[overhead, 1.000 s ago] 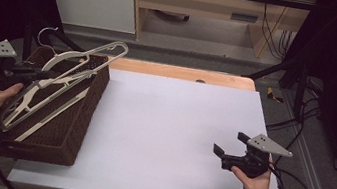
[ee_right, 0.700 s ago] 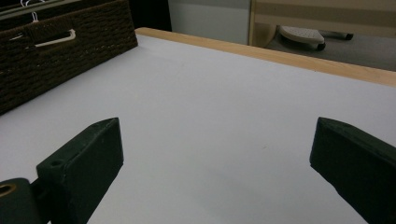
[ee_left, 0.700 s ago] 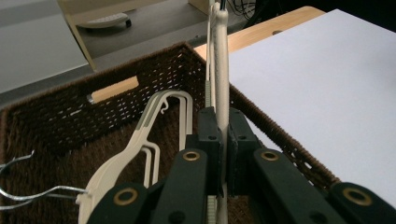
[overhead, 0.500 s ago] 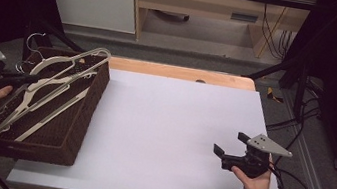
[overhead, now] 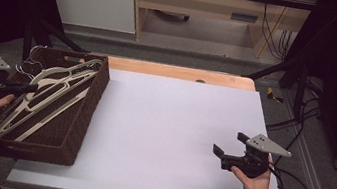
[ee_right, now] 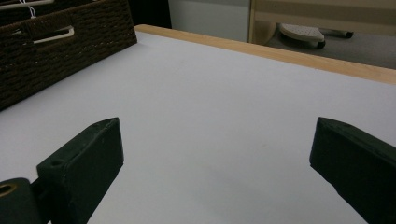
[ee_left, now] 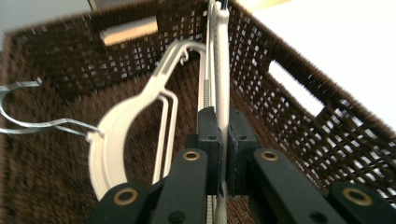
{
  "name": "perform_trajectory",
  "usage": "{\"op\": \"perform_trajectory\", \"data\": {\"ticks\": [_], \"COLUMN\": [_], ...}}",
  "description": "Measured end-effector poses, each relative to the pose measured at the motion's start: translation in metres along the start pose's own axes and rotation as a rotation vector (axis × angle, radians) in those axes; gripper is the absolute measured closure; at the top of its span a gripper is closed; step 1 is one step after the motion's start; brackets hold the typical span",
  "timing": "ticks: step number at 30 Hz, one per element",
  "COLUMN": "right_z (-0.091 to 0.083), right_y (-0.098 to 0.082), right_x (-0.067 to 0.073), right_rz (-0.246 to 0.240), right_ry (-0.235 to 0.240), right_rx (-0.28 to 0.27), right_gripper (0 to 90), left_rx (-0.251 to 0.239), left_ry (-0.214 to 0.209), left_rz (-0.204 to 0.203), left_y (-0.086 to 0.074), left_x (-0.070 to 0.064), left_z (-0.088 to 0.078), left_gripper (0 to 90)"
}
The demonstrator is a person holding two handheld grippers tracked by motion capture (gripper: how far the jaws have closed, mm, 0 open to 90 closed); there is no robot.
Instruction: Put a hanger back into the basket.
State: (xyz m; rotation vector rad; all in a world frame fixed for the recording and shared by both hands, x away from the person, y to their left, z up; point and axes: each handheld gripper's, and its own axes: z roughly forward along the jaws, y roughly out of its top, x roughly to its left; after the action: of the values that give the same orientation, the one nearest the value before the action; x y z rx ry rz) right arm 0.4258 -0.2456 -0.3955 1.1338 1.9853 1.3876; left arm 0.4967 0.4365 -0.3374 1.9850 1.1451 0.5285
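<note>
A dark brown wicker basket (overhead: 81,127) stands on the left of the white table and holds cream plastic hangers (overhead: 53,92) with metal hooks. My left gripper (overhead: 31,87) reaches over the basket's left side, shut on the thin bar of one cream hanger (ee_left: 222,84), which runs up between its jaws. A second cream hanger (ee_left: 112,140) with a wire hook lies beside it inside the basket (ee_left: 299,121). My right gripper (overhead: 219,150) rests near the table's front right, open with nothing between its jaws (ee_right: 215,158).
The white table top (overhead: 171,130) spreads between basket and right gripper, with a wooden edge (overhead: 180,72) at the back. Cables trail off the right side by a metal frame (overhead: 300,144). The basket (ee_right: 56,46) shows at the far left in the right gripper view.
My left gripper has sunk toward the left with the hanger, which now lies lower in the basket. The right gripper has kept still.
</note>
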Motion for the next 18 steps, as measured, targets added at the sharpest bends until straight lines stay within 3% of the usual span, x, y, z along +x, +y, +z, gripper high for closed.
{"op": "perform_trajectory", "data": {"ticks": [7, 10, 13, 18], "right_z": [-0.001, 0.000, 0.001, 0.002], "right_y": [-0.001, -0.002, -0.002, -0.002], "right_x": [-0.002, -0.002, -0.002, -0.001], "right_rz": [0.004, 0.013, 0.007, 0.006], "right_ry": [0.002, 0.002, 0.004, 0.003], "right_rx": [0.001, 0.002, 0.003, 0.008], "right_gripper": [3.3, 3.3, 3.4, 3.4], "left_rx": [0.059, 0.060, 0.092, 0.099], "left_ry": [0.011, 0.018, 0.041, 0.082], "left_rz": [-0.045, -0.080, -0.089, -0.117], "left_y": [-0.015, -0.022, -0.028, -0.028], "left_x": [-0.002, 0.003, 0.005, 0.008], "left_z": [0.021, 0.022, 0.025, 0.026], "left_gripper": [86.2, 85.8, 85.2, 84.0]}}
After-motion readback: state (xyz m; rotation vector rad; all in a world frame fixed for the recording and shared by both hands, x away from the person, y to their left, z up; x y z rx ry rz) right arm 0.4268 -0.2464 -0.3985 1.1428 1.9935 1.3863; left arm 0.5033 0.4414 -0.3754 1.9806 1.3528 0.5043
